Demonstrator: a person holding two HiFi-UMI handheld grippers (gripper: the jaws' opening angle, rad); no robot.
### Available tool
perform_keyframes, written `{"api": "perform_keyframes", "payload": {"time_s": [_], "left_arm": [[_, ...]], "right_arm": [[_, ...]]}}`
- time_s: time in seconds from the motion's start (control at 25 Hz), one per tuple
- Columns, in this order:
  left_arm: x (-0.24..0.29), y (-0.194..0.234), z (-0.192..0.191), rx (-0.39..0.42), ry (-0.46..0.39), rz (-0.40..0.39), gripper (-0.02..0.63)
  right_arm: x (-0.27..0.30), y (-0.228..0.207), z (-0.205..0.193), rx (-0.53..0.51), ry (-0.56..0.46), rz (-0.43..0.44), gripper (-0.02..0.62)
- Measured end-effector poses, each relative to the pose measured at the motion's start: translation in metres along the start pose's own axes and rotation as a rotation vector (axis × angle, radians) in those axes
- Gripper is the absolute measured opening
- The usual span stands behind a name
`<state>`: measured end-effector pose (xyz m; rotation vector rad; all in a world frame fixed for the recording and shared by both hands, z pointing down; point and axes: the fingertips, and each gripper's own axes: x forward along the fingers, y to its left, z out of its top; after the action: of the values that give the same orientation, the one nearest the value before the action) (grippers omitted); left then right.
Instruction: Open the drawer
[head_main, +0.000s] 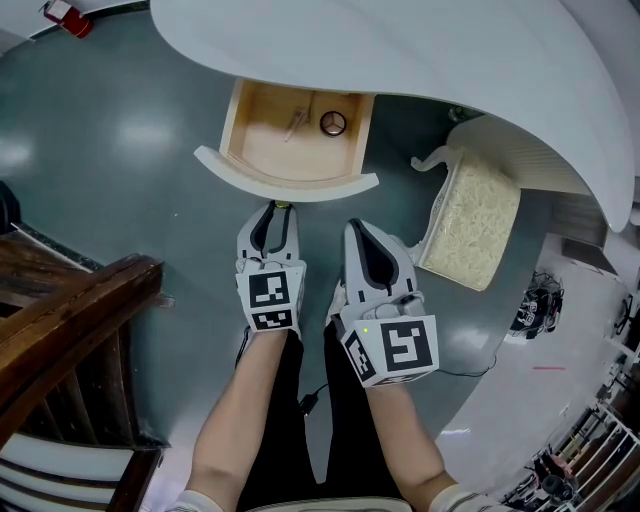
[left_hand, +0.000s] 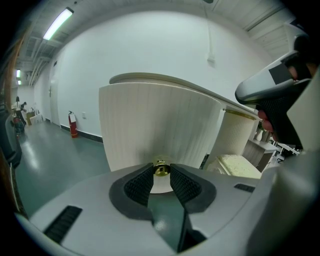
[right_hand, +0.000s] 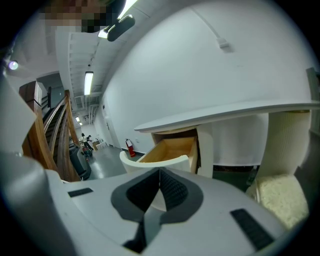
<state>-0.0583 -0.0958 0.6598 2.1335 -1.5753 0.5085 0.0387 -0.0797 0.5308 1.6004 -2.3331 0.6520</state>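
Grey-green glossy floor (head_main: 110, 140), white curved desk (head_main: 400, 50). Its wood-lined drawer with the curved white front (head_main: 290, 182) is sitting well out from under the top. I'm clamping the left gripper (head_main: 274, 212) on the small brass knob (left_hand: 160, 169), jaws narrow around it. The right gripper (head_main: 358, 232) is idling beside it, jaws together, empty. I'm judging the pull nearly done: next, a short straight pull or a release. The drawer's rear is hidden under the desk, and the small items inside are too small to identify.

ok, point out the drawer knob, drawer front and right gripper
drawer knob (left_hand: 160, 169): left gripper view, brass face.
drawer front (head_main: 290, 186): head view, curved top edge.
right gripper (right_hand: 160, 172): right gripper view, between fingertips.
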Motion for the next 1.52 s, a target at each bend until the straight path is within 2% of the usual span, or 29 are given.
{"api": "perform_keyframes", "payload": {"time_s": [0.2,0.4,0.68,1.0,1.28,1.52], "left_arm": [[0.0,-0.001,0.0,-0.013,0.015,-0.004,0.104],[-0.004,0.0,0.002,-0.075,0.016,-0.018,0.114],[-0.014,0.003,0.01,-0.072,0.011,-0.014,0.114],[-0.05,-0.01,0.052,-0.064,-0.051,-0.032,0.112],[-0.081,-0.013,0.092,-0.095,-0.119,-0.033,0.067],[-0.109,-0.017,0.116,-0.083,-0.146,-0.043,0.024]], "right_arm": [[-0.001,0.002,-0.001,0.001,0.009,0.005,0.014],[-0.003,0.005,0.003,0.005,0.008,0.01,0.014],[-0.006,0.005,0.011,0.01,0.003,0.006,0.014],[-0.017,0.003,0.029,0.041,-0.013,-0.019,0.014],[-0.024,0.012,0.043,0.051,-0.024,-0.013,0.014],[-0.039,0.02,0.054,0.061,-0.026,-0.01,0.014]]}}
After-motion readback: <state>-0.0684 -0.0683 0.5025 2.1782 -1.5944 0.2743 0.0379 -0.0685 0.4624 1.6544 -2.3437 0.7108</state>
